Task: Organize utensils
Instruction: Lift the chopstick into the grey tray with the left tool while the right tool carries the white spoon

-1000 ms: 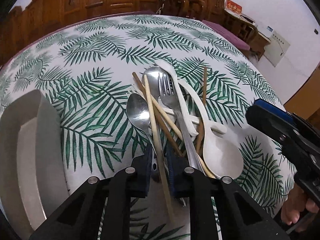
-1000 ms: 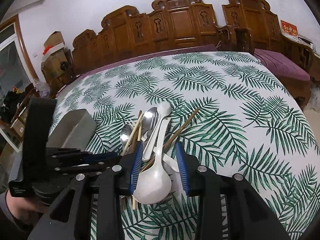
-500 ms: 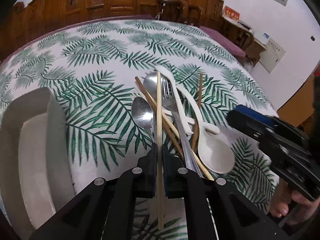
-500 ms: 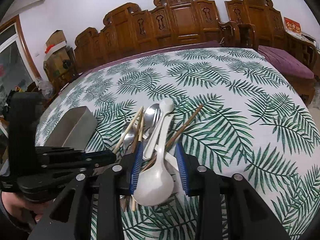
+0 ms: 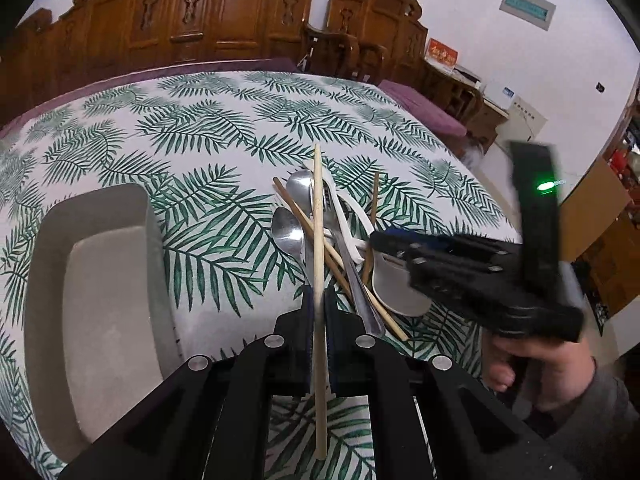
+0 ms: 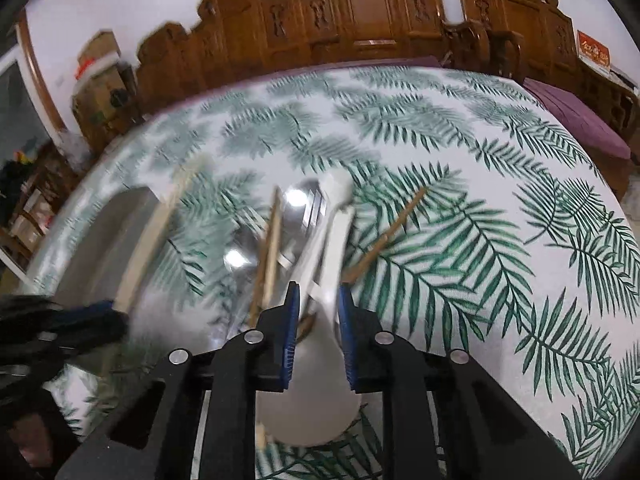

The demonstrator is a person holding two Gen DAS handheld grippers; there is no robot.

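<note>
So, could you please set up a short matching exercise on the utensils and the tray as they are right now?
Things:
1. pale chopstick
2. white spoon
3. grey tray
4. brown chopstick

States:
a. lying alone on the tablecloth, right of the pile
b. clamped in the left gripper
c. between the closing right gripper pads
d. left of the pile

Pairs: 1-b, 2-c, 3-d, 4-a

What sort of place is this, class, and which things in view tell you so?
Probably a home dining or living room: a table under a leaf-print tablecloth, carved wooden chairs along the wall, and cardboard boxes stacked in a corner.
</note>
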